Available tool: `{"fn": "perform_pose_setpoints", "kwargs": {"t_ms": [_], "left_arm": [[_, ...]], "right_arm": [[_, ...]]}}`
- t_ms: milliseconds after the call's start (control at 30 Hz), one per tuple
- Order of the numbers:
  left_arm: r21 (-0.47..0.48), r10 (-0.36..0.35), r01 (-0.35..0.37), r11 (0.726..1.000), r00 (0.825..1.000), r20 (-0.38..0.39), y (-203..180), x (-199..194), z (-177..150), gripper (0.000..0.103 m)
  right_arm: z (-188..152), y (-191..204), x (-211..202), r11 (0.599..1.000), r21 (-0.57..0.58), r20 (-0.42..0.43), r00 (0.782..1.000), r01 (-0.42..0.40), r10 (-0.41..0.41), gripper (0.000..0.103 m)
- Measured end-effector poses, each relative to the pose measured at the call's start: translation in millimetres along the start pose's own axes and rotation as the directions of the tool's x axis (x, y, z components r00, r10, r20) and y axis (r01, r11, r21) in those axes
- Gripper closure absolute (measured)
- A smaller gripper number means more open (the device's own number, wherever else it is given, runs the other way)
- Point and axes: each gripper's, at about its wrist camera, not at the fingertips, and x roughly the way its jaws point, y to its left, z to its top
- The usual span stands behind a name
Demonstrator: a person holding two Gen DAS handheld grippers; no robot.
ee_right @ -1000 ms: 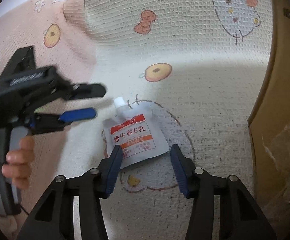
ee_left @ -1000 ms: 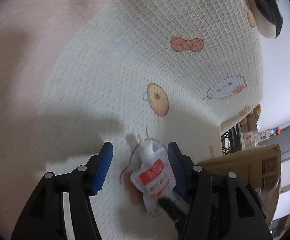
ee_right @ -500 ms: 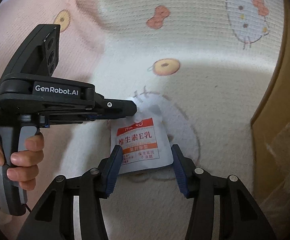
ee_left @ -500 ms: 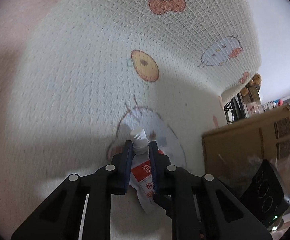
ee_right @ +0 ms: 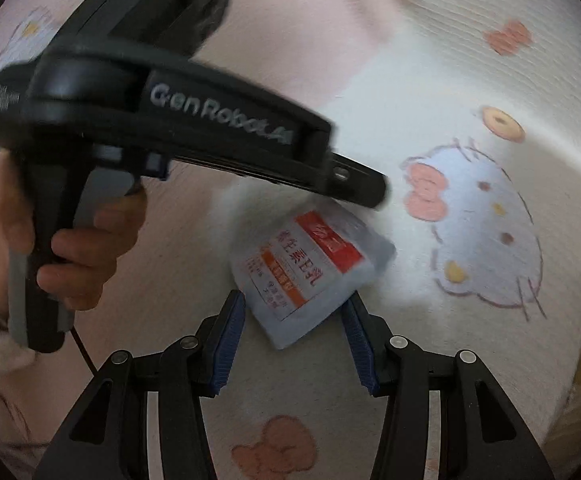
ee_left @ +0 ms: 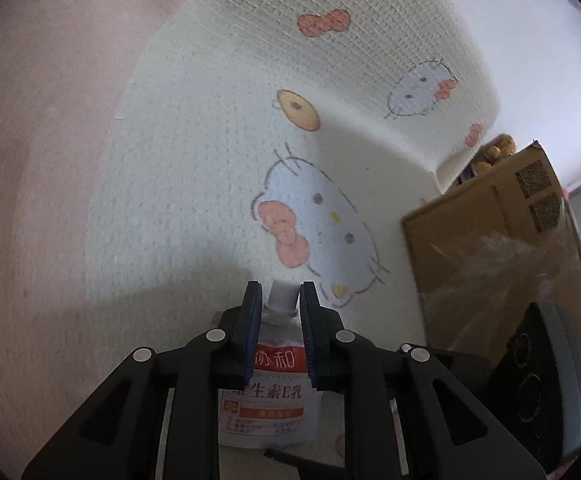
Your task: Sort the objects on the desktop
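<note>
My left gripper (ee_left: 279,300) has its fingers pinched on the neck of the white pouch (ee_left: 268,396), easing slightly apart. My right gripper (ee_right: 293,322) stands half open around the pouch's bottom corner, not pressing. Beneath lies a cream cartoon-cat blanket (ee_left: 210,152); a cardboard box (ee_left: 486,248) stands at the right.

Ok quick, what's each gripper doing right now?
Left gripper: shut on the neck of the pouch, jaws easing open slightly.
Right gripper: open, the pouch's bottom corner between its fingers, not clamped.
</note>
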Motion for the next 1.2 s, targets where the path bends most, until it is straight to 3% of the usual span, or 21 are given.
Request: {"fn": "perform_pose_setpoints", "kwargs": {"t_ms": [67,200,367,467,567,633,700,867,933,1033,1200], "left_arm": [[-0.005,0.020,-0.020,1.000,1.000,0.006,-0.1,-2.3,-2.5,0.078],[-0.015,0.067,-0.066,0.998,0.996,0.059,-2.9,-16.2,-4.3,0.058],[-0.067,0.121,-0.114,0.991,0.985,0.121,-0.3,-44.0,-13.7,0.053],[-0.088,0.183,-0.170,0.981,0.969,0.165,0.5,-58.8,-28.0,0.052],[-0.104,0.220,-0.201,0.974,0.947,0.232,-1.6,-69.2,-49.6,0.053],[-0.129,0.236,-0.210,0.969,0.938,0.253,-1.8,-71.1,-64.4,0.059],[-0.174,0.249,-0.210,0.962,0.935,0.252,-0.3,-69.2,-77.9,0.079],[-0.204,0.311,-0.264,0.943,0.918,0.247,-3.9,-63.3,-103.1,0.084],[-0.163,0.310,-0.278,0.947,0.923,0.227,-8.4,-56.6,-103.0,0.084],[-0.133,0.329,-0.306,0.943,0.917,0.224,-12.8,-53.8,-101.3,0.084],[-0.153,0.289,-0.261,0.953,0.933,0.212,-7.4,-53.3,-102.4,0.084]], "right_arm": [[0.3,1.1,-0.9,1.000,-0.007,-0.002,1.000,0.006,-0.006,0.056],[2.6,-6.8,-6.2,0.999,0.046,0.010,1.000,-0.001,0.000,0.056],[8.2,-26.5,-21.9,0.985,0.165,0.095,0.995,-0.051,0.036,0.056],[10.4,-40.0,-26.0,0.969,0.234,0.134,0.990,-0.079,0.048,0.056],[13.3,-51.0,-23.5,0.956,0.287,0.133,0.991,-0.068,0.031,0.056],[15.0,-51.2,-19.4,0.950,0.306,0.123,0.992,-0.058,0.021,0.056],[20.2,-50.8,-15.9,0.946,0.321,0.109,0.994,-0.044,0.010,0.056],[23.0,-67.0,-13.8,0.935,0.353,0.067,0.998,-0.020,-0.004,0.063],[22.8,-69.3,-10.7,0.932,0.362,0.042,0.998,0.025,-0.043,0.063],[20.6,-74.9,-2.6,0.916,0.370,-0.028,0.987,0.155,-0.155,0.062],[24.0,-74.2,0.4,0.924,0.326,-0.039,0.979,0.201,-0.199,0.062]]}}
